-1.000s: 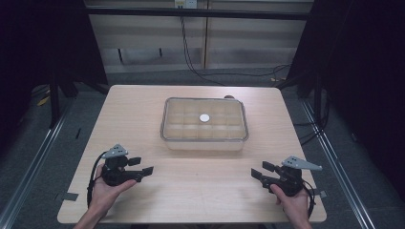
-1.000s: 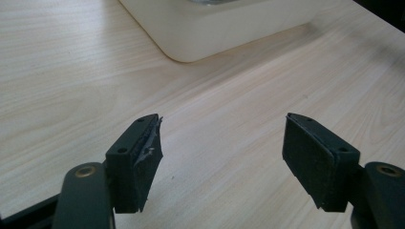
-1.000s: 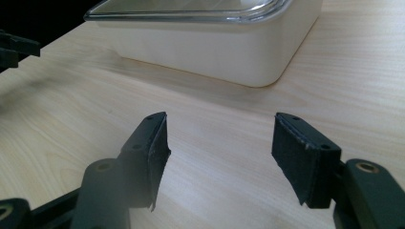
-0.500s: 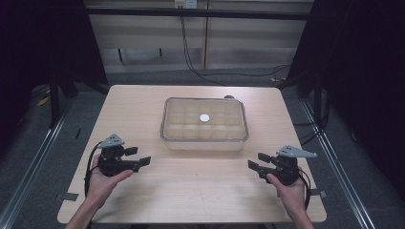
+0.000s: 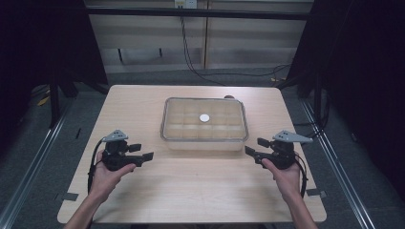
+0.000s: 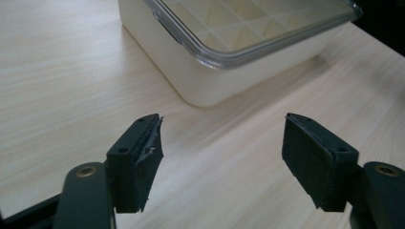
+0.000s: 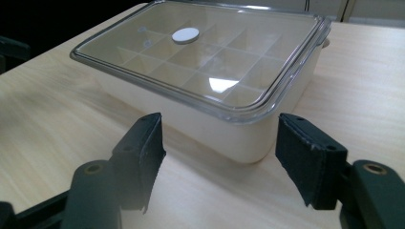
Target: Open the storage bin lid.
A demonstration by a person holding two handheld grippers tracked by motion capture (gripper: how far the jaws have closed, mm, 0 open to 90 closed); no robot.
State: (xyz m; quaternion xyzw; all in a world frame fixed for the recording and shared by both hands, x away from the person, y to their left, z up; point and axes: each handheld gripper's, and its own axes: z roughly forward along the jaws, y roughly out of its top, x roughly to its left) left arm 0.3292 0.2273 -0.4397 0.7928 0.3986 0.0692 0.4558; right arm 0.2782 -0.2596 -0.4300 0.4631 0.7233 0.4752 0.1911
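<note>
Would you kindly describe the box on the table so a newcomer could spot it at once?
On the light wooden table, look toward the far middle. There sits a cream compartment box under a clear lid, marked by a small white disc on top.

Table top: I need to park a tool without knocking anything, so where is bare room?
The table is bare along its near strip between the left gripper and right gripper, and on both sides of the lidded box. It is tight only right before the box's near corners.
</note>
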